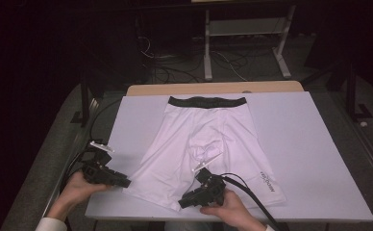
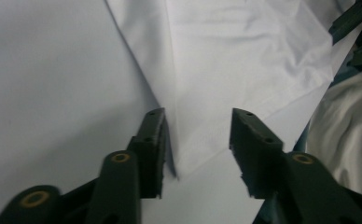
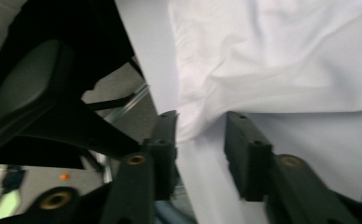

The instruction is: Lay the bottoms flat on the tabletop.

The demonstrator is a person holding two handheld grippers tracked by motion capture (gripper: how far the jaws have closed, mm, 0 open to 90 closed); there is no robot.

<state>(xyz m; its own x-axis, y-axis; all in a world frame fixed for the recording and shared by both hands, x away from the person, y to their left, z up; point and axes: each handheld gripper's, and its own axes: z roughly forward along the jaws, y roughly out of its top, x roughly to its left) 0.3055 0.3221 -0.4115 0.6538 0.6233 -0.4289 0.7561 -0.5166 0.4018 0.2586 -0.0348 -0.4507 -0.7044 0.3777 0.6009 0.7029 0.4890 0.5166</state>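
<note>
a pair of white boxer briefs [image 1: 208, 144] with a dark waistband [image 1: 207, 101] lies flat on the white board [image 1: 319, 159] covering the table, waistband at the far side, leg hems toward the near edge. the left gripper [image 1: 127, 183] sits at the near left hem corner, its jaws apart with that corner of cloth between them, not clamped. the right gripper [image 1: 182, 203] is at the near edge by the middle hem, jaws apart around a fold of the fabric, not closed on it.
</note>
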